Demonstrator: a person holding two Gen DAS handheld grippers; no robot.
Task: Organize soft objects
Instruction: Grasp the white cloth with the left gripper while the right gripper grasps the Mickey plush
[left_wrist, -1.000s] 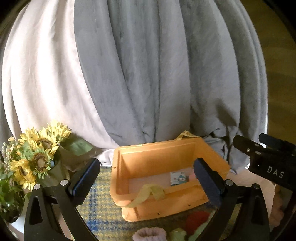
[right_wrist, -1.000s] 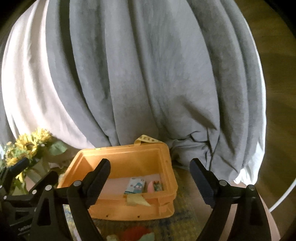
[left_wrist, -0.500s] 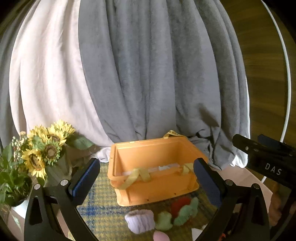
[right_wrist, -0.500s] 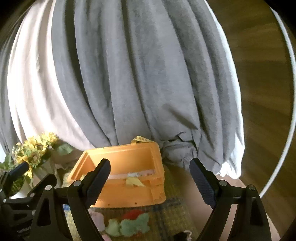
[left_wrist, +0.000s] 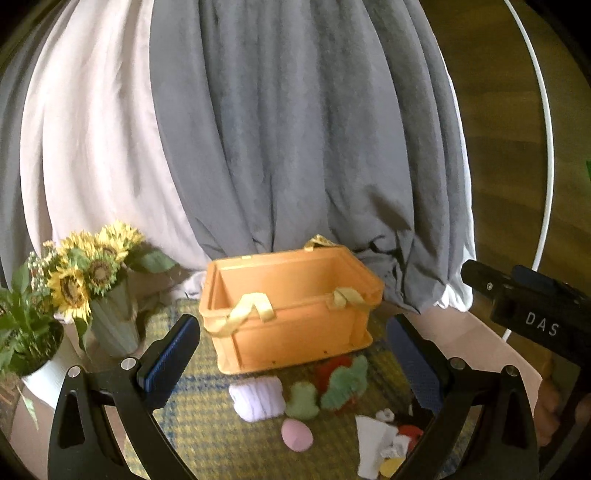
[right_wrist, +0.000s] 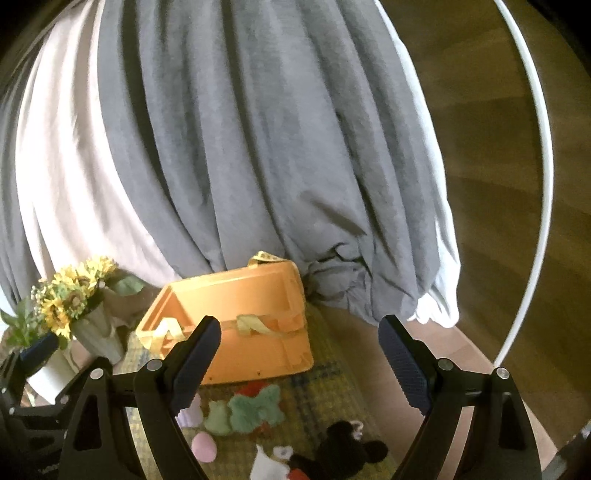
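Observation:
An orange crate (left_wrist: 291, 306) with yellow ribbon handles stands on a plaid mat (left_wrist: 207, 424); it also shows in the right wrist view (right_wrist: 236, 325). In front of it lie soft items: a lavender knit piece (left_wrist: 258, 398), green plush shapes (left_wrist: 343, 382), a red plush (left_wrist: 328, 367), a pink egg-shaped puff (left_wrist: 296, 434) and a white cloth (left_wrist: 373, 443). A black mouse plush (right_wrist: 343, 448) lies nearer in the right wrist view. My left gripper (left_wrist: 295, 365) is open and empty, held above and before the items. My right gripper (right_wrist: 299, 365) is open and empty, to the right of the left one.
A vase of sunflowers (left_wrist: 92, 273) and a potted plant in a white pot (left_wrist: 33, 354) stand left of the crate. Grey and white drapes (left_wrist: 277, 147) hang behind. A white hoop (right_wrist: 532, 184) leans at the right over wooden flooring.
Both grippers have pulled back and up from the crate. The crate looks smaller and farther, and the soft items on the mat have come into view.

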